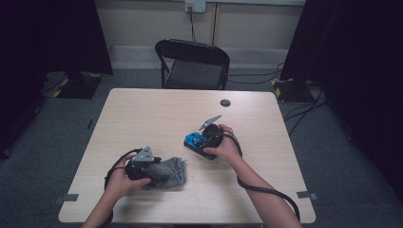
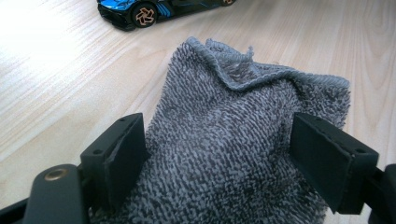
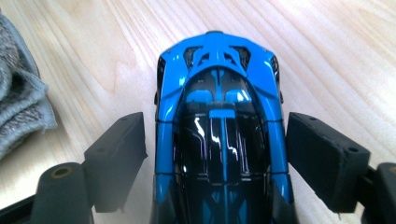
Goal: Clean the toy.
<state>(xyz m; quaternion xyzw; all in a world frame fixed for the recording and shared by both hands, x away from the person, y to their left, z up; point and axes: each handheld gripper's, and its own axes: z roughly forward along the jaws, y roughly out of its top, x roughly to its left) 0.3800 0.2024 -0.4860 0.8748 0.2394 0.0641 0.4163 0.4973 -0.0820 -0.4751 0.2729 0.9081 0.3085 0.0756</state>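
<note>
Pale wood grain runs across the worktop (image 1: 157, 109), with a black folding chair (image 1: 195, 64) pushed up at its far side. My left gripper (image 2: 224, 149) has its fingers (image 2: 116, 154) spread wide around a bunched grey cloth (image 2: 243, 140), one on each side of the heap; I cannot tell whether either pad presses into the pile yet. My right gripper (image 3: 217, 154) straddles a blue toy car (image 3: 219, 126) lengthwise, its fingers (image 3: 322, 158) parted just beyond the car's flanks, with a sliver of wood showing on each side, so nothing is clamped.

From above, the cloth (image 1: 166, 172) lies at the near left of the worktop under my left hand (image 1: 124, 178), and the car (image 1: 196, 141) sits near the middle beside my right hand (image 1: 223, 147), a little apart from the cloth.

My worry is the car: it stands on free wheels and its body is glossy and curved, so an uneven squeeze could shoot it forward or let it slip out. The cloth is loose, so a shallow pinch may lift only a fold.
</note>
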